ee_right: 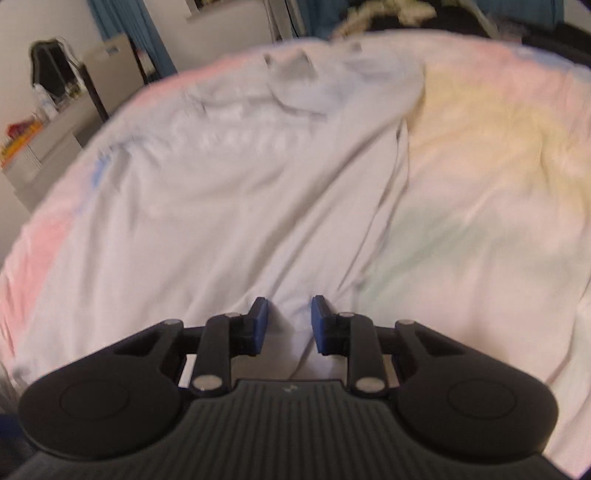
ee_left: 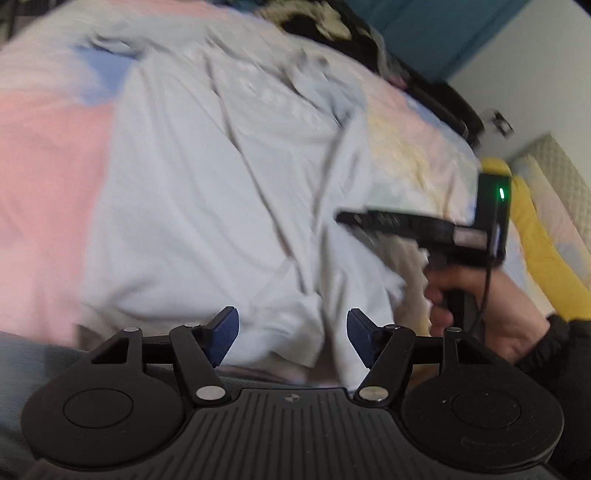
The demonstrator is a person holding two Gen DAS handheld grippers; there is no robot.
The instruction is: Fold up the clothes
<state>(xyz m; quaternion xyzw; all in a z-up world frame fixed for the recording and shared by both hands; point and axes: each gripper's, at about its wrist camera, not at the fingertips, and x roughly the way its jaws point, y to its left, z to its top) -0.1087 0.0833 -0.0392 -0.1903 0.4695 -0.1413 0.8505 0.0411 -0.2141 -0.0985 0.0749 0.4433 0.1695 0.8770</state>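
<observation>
**Pale shirt spread on the bed, both tools at its near hem**

A pale grey shirt (ee_left: 207,192) lies spread on a bed, over a quilt (ee_left: 44,184) of pink, blue and yellow patches; faint white lettering crosses its chest, and long creases run from collar to hem; both views are blurred, so fine detail is lost.

The left tool (ee_left: 292,338) hovers at the shirt's near hem with its blue pads (ee_left: 225,332) spread wide; cloth shows behind the gap, but I cannot tell whether the pads touch it; nothing is held between them.

The right tool (ee_right: 289,325) sits at the hem further along, near the shirt's right side edge; its pads (ee_right: 260,321) are narrower apart than the left's yet not pressed together; a ridge of shirt cloth rises in the gap, and whether it is gripped cannot be told. In the left view the right tool (ee_left: 343,218) appears from the side, its fingers low over the cloth, held by a bare hand (ee_left: 491,306) in a dark sleeve.

A yellow cloth (ee_left: 535,243) lies at the bed's right edge; dark patterned fabric (ee_left: 325,26) is heaped at the far end; shelves (ee_right: 44,140) with small items stand left of the bed.
</observation>
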